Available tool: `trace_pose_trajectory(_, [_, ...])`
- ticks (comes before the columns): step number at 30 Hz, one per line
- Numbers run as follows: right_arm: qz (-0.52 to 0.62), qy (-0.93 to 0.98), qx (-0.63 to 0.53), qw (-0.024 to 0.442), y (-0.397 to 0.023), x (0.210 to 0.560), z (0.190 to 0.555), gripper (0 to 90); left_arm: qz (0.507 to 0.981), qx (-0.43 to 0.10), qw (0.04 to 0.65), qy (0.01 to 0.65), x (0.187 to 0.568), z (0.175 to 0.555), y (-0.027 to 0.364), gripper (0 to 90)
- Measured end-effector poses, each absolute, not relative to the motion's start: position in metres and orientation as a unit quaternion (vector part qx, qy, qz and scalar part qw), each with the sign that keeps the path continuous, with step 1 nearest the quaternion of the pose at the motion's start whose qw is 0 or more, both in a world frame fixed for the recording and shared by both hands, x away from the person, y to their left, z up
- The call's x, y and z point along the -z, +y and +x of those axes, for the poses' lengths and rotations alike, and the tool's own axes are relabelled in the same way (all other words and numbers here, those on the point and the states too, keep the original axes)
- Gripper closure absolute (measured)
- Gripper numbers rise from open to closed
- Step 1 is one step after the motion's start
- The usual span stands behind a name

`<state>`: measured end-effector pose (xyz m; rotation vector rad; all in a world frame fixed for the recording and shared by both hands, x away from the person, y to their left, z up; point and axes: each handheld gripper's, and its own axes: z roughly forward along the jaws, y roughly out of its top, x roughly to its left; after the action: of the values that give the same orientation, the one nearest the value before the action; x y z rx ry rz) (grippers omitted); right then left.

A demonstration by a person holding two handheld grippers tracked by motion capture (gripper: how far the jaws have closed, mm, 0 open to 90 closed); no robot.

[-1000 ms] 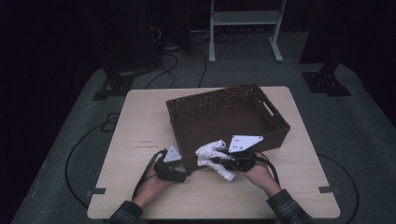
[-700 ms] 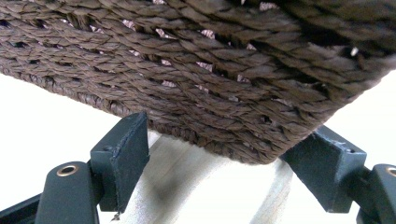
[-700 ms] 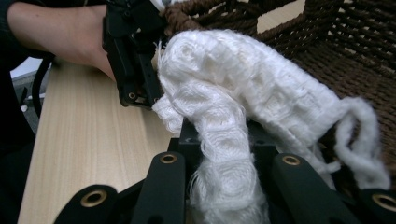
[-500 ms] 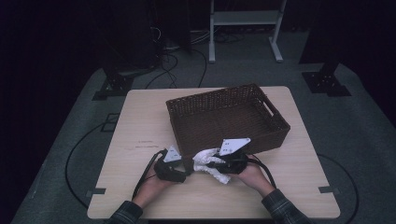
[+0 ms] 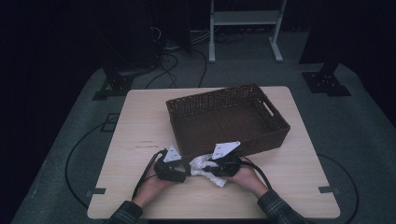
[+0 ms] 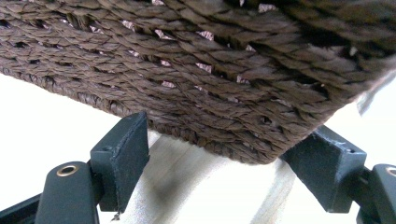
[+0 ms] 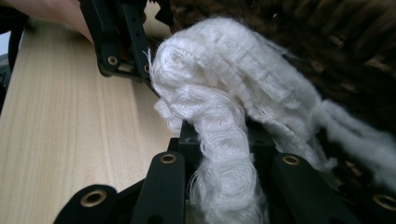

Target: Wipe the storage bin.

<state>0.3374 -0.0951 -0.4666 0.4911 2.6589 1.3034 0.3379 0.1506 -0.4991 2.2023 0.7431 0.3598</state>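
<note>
A crumpled white cloth (image 5: 200, 165) lies low over the wooden table (image 5: 140, 121), just in front of the brown wicker basket (image 5: 275, 116). My right gripper (image 5: 214, 168) is shut on the cloth (image 7: 224, 84), which bulges up and forward out of its jaws (image 7: 224, 149). My left gripper (image 5: 180, 169) sits close on the cloth's other side and shows in the right gripper view (image 7: 116, 42), where the cloth's edge brushes it. In the left gripper view my left gripper (image 6: 224, 158) stands open. The basket's lower corner (image 6: 210, 70) lies just beyond its pads (image 6: 123, 149).
The basket looks empty and takes up the middle and right of the table. Bare tabletop lies left of the basket and along the front edge. Cables trail from both grippers. A white metal frame (image 5: 243, 18) and dark stands are on the floor beyond.
My right gripper has come down and leftwards with the cloth, bringing it close to the table and against the left gripper. The left gripper has stayed where it was.
</note>
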Motion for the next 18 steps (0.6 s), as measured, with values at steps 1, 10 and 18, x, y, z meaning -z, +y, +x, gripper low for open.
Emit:
trace_pose_trajectory(1, [0.164,0.886,-0.429,0.068,-0.094,0.468,0.338,73.1,0.864,-0.141,0.385,0.292,0.499,0.338,0.151,22.1])
trace_pose_trajectory(10, [0.165,0.895,-0.410,0.057,-0.088,0.483,0.339,73.2,0.865,-0.140,0.384,0.292,0.499,0.338,0.151,22.1])
trace_pose_trajectory(18, [0.156,0.902,-0.398,0.067,-0.083,0.485,0.337,73.0,0.865,-0.140,0.384,0.292,0.499,0.338,0.151,22.1])
